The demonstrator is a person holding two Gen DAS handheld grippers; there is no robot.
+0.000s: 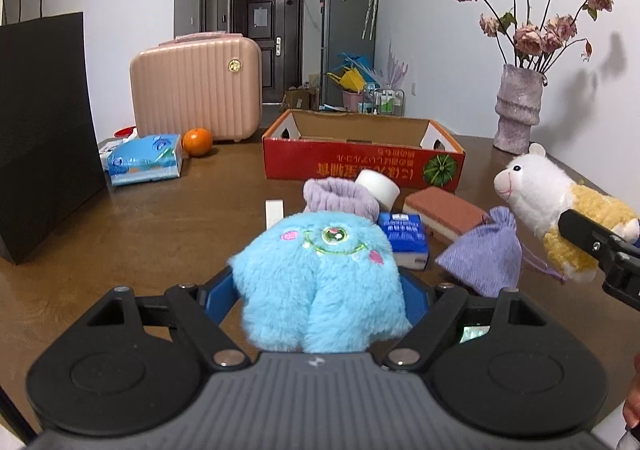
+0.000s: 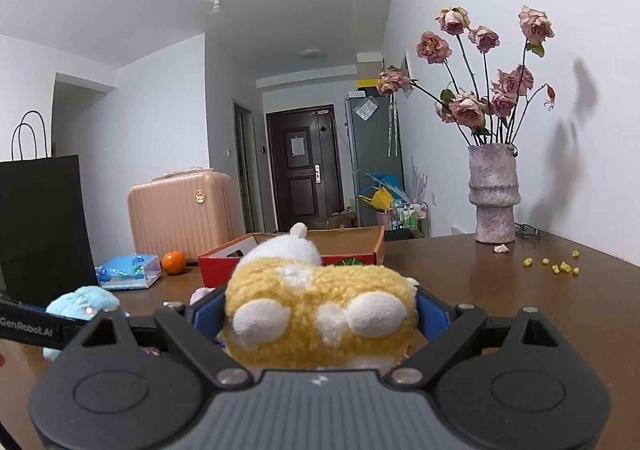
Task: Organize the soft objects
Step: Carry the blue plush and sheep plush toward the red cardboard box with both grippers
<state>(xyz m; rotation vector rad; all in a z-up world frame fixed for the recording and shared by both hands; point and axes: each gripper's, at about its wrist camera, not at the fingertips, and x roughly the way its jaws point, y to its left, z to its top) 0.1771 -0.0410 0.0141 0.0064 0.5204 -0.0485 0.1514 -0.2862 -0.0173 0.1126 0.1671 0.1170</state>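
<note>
left wrist view
left gripper (image 1: pixel 320 290): low over the brown table (image 1: pixel 160 226), pointing toward the red cardboard box (image 1: pixel 362 154).
fingers: blue pads (image 1: pixel 218 298) pressed into both sides of the blue fuzzy plush (image 1: pixel 320 278), clamped on it.
blue plush: embroidered face up, fur bulging between the pads.
beyond it: purple scrunchie (image 1: pixel 340 196), white roll (image 1: pixel 378 184), blue tissue pack (image 1: pixel 404 236), brown sponge (image 1: pixel 444 212), lilac drawstring pouch (image 1: pixel 482 254), clustered before the box.
right gripper (image 1: pixel 588 240): enters at right, raised, gripping the alpaca plush (image 1: pixel 552 202) by its yellow body; white head faces left.

right wrist view
right gripper (image 2: pixel 320 310): level above the table (image 2: pixel 500 290), aimed at the box (image 2: pixel 288 262).
fingers: blue pads (image 2: pixel 434 314) closed on the alpaca plush (image 2: pixel 320 306); yellow back and white feet face the camera.
left edge: blue plush (image 2: pixel 82 304) held in the other gripper (image 2: pixel 32 326).
far right: vase of dried roses (image 2: pixel 494 194).
</note>
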